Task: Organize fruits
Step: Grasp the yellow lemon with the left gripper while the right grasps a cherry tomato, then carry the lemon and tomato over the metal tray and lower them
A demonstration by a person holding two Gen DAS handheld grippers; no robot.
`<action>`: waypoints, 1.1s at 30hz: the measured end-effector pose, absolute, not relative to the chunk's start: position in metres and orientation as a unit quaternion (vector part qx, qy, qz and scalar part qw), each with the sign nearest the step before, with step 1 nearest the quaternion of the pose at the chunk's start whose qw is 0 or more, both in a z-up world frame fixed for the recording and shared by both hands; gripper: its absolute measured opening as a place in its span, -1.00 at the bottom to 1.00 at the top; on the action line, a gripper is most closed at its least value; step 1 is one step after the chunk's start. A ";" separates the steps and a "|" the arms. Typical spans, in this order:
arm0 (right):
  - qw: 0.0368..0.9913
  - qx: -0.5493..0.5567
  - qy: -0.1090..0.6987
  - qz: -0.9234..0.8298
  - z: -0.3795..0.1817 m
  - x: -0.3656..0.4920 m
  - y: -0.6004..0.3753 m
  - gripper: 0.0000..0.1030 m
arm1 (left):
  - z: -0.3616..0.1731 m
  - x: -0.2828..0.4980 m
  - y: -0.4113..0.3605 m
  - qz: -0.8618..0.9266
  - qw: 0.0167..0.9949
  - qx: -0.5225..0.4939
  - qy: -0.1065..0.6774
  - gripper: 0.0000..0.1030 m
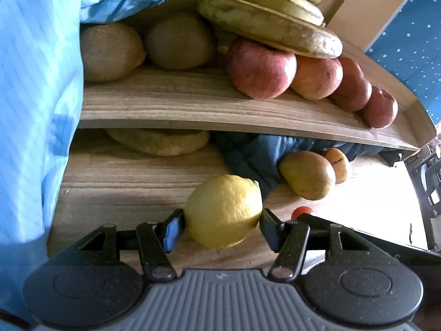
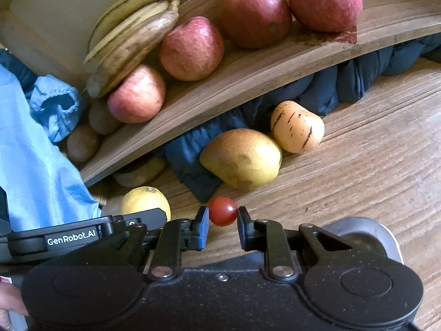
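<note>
The left claw (image 1: 222, 224) clamps a lemon (image 1: 223, 211) at lower centre of the frame; the right claw (image 2: 222, 224) pinches a cherry tomato (image 2: 222, 211) (apples (image 2: 191, 48) line the shelf (image 2: 248, 82) above).

The left gripper (image 1: 222, 224) points steeply downward, its two fingers set half apart, pads pressing the sides of a lemon (image 1: 223, 211). The right gripper (image 2: 222, 220) angles down likewise, its fingers drawn close together and pinching a cherry tomato (image 2: 222, 211). A blue sleeve (image 1: 35, 110) covers the left arm.
</note>
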State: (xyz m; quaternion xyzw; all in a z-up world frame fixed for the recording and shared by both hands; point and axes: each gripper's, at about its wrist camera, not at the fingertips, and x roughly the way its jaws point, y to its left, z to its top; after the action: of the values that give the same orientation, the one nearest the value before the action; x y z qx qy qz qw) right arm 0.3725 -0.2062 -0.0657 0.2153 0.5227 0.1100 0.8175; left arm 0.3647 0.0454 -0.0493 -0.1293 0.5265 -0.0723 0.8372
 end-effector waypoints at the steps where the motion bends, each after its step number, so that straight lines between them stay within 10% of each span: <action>1: 0.818 0.216 0.521 0.112 -0.065 0.372 -0.207 -0.55 | -0.047 0.362 0.046 -0.072 0.838 -0.130 0.525 0.23; 33: 0.746 0.097 0.546 0.369 -0.036 0.277 -0.179 -0.54 | -0.038 0.236 0.070 -0.071 0.826 -0.168 0.534 0.23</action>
State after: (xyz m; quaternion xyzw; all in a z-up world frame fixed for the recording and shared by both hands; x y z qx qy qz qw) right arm 0.2774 -0.1793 -0.0364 0.0969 0.5460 0.3689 0.7459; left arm 0.2356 0.0702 -0.0376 -0.1678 0.5336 -0.0713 0.8259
